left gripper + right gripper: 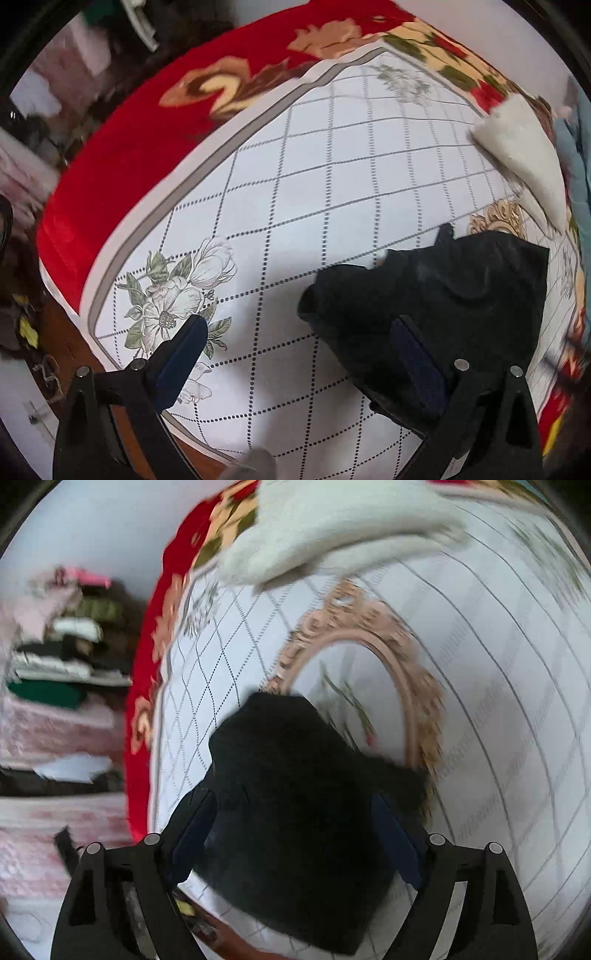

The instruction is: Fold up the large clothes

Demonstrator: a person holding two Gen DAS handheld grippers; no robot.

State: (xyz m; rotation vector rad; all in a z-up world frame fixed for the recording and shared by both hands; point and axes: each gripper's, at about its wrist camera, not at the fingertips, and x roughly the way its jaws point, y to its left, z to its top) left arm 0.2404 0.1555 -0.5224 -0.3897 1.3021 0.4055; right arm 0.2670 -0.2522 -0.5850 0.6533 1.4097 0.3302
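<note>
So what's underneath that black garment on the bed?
The black garment lies on the white checked sheet, partly over its tan oval ornament. Whatever print lies directly beneath the garment is covered.

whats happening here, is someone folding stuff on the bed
Yes. A person holds a gripper in each hand over a bed with a white quilted cover. A black garment, bunched into a rough bundle, lies on the cover. The right gripper stands open astride it, with no sign that the pads press on it. The left gripper is open too, beside the garment's edge. A white garment lies further up the bed.
</note>
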